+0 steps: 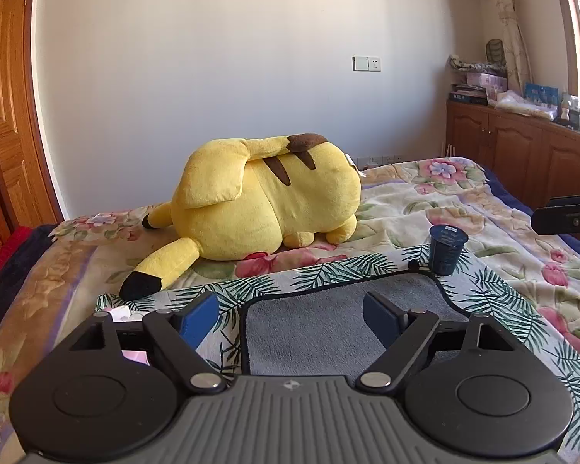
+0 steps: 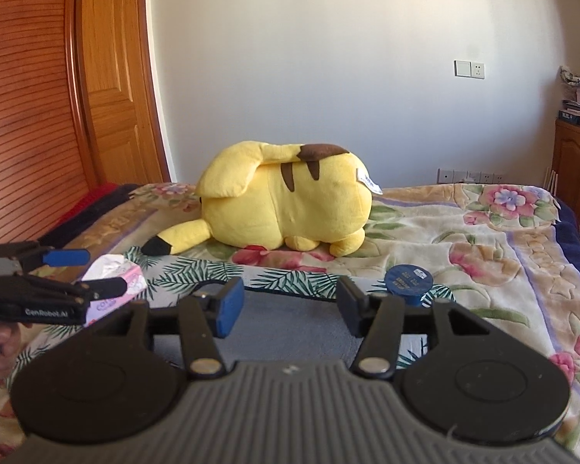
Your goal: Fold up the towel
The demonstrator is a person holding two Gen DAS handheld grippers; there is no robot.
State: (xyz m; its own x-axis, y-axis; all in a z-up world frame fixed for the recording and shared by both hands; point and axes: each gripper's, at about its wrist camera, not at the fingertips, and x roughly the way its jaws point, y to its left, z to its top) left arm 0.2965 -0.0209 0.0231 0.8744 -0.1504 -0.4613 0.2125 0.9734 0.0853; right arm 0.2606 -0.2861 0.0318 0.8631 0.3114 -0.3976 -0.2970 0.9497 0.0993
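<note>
A grey towel (image 1: 321, 328) with a dark edge lies flat on a palm-leaf print cloth (image 1: 328, 270) on the bed. It also shows in the right wrist view (image 2: 290, 321), mostly hidden by my right gripper. My left gripper (image 1: 290, 317) is open and empty, hovering over the towel's near left part. It shows from the side in the right wrist view (image 2: 96, 272), with its fingers apart. My right gripper (image 2: 290, 307) is open and empty above the towel. Its tip shows at the right edge of the left wrist view (image 1: 568, 212).
A big yellow plush toy (image 1: 266, 197) lies on the floral blanket (image 1: 483, 208) behind the towel. A dark blue cup (image 1: 446, 249) stands at the towel's far right corner. A pink tissue pack (image 2: 114, 282) lies at the left. Wooden cabinets (image 1: 522, 147) stand at the right.
</note>
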